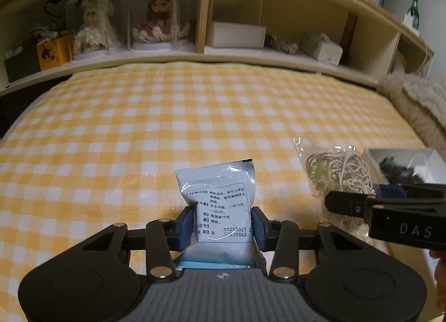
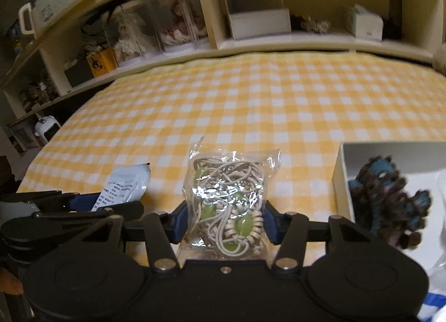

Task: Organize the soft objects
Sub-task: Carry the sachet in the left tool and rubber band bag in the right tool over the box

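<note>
My left gripper (image 1: 223, 224) is shut on a white medicine sachet (image 1: 220, 199) with printed text, held just above the yellow checked bed cover (image 1: 139, 126). My right gripper (image 2: 223, 224) is shut on a clear plastic bag of cord and green beads (image 2: 228, 199). The bead bag also shows in the left wrist view (image 1: 340, 177), with the right gripper (image 1: 390, 204) beside it. The sachet also shows in the right wrist view (image 2: 125, 185) at the left. A white open box (image 2: 343, 182) at the right holds a dark blue-brown knitted piece (image 2: 390, 204).
A wooden headboard shelf (image 1: 223, 54) runs along the far side with dolls in clear cases (image 1: 156, 15), a white box (image 1: 237, 34) and a tissue box (image 1: 326, 48). A beige fluffy blanket (image 1: 418, 98) lies at the right edge.
</note>
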### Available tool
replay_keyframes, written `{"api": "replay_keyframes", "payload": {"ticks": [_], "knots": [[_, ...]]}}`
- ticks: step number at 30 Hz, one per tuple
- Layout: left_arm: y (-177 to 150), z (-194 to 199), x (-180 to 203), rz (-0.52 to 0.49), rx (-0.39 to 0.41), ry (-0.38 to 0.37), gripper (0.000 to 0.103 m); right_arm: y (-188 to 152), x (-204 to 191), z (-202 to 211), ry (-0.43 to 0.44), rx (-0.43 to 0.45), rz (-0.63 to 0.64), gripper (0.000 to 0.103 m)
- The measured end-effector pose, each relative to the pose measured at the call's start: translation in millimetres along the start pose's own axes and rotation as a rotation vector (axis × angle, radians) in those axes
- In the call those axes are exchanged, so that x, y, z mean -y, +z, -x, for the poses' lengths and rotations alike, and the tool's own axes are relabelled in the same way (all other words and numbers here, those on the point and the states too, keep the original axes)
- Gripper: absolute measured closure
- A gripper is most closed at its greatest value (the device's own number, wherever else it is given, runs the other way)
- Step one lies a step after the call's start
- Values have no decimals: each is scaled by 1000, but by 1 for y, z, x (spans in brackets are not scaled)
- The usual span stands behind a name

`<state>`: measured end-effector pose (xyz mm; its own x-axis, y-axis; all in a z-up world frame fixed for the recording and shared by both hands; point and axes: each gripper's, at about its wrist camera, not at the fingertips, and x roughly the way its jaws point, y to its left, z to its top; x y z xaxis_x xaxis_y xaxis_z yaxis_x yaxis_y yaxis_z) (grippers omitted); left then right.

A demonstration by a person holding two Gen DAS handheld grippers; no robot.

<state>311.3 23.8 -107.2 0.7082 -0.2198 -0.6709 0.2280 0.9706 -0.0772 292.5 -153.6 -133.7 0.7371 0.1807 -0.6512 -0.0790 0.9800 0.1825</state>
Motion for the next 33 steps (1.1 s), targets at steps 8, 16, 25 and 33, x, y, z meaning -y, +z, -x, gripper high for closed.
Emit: {"api": "replay_keyframes", "payload": {"ticks": [8,16,25,33], "knots": [[7,41,11,37,51,-31,58,4,1,41,24,63,33,49],[12,75,26,61,116,-96,58,8,11,78,34,101,50,49],[20,92,58,80,153,-185,58,11,44,122,11,125,27,49],[37,90,113,55,155,-282,57,23,90,158,-47,174,17,49]]}}
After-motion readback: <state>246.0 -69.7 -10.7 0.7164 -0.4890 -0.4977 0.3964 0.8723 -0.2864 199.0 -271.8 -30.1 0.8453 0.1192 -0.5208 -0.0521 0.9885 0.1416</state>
